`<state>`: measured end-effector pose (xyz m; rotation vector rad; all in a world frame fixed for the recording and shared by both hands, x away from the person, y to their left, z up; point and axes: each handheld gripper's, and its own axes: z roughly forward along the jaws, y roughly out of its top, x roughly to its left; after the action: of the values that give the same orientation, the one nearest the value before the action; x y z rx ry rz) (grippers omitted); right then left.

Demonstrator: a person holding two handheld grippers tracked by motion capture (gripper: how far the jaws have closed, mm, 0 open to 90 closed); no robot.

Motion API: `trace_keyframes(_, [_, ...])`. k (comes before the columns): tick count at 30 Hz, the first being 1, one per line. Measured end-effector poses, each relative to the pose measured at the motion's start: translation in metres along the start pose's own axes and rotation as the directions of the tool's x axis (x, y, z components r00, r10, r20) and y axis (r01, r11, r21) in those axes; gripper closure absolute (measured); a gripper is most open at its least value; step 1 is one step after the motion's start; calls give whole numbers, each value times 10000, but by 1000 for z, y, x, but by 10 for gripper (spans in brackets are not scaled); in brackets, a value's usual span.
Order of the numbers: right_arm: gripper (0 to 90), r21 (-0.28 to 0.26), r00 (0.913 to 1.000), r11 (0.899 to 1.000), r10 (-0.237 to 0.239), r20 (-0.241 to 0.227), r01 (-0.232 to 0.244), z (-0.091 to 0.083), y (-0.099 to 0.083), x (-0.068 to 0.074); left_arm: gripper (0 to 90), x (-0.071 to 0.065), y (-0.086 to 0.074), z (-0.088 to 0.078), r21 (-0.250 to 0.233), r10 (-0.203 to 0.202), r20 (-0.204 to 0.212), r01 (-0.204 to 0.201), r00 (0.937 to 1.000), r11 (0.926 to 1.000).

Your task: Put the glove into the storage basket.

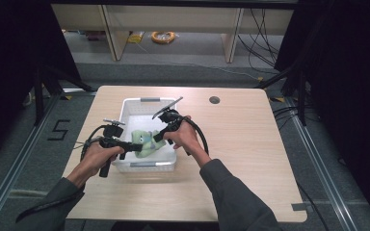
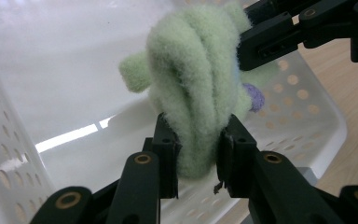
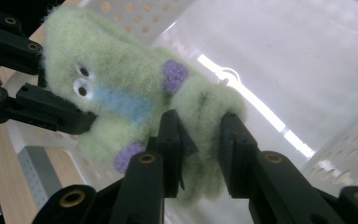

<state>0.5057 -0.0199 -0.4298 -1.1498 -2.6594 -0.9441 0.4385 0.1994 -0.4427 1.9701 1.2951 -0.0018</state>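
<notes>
Dark curtains ring a pale wood worktop (image 1: 231,159), where a white basket (image 1: 130,107) sits left of centre, toward the near edge. Both claws clamp a green plush toy (image 1: 144,140) just above the basket floor: left claw (image 2: 196,154) on one end, right claw (image 3: 200,149) on the other. Placing seems underway; next, both need to let go.

Left tongs (image 1: 134,147) and right tongs (image 1: 155,138) both clamped, tips facing
</notes>
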Motion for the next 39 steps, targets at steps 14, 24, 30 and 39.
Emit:
trace_keyframes(14, [726, 404, 9999, 9991, 95, 142, -101, 14, -2, -3, 699, 5, -3, 12, 563, 135, -193, -124, 9997, 9983])
trace_keyframes(24, [720, 694, 9994, 9975, 114, 312, -136, 18, -4, -4, 685, 6, -4, 18, 987, 345, -310, -313, 9989, 9946])
trace_keyframes(30, [709, 842, 9987, 9963, 112, 491, -153, 21, -4, -2, 668, 5, -3, 20, 1138, 453, -498, -394, 9977, 9927])
trace_keyframes(39, [635, 1074, 9954, 9941, -228, 929, 127, 19, 0, 1, 546, 3, -2, 20, 1133, 426, -867, -327, 9953, 9930])
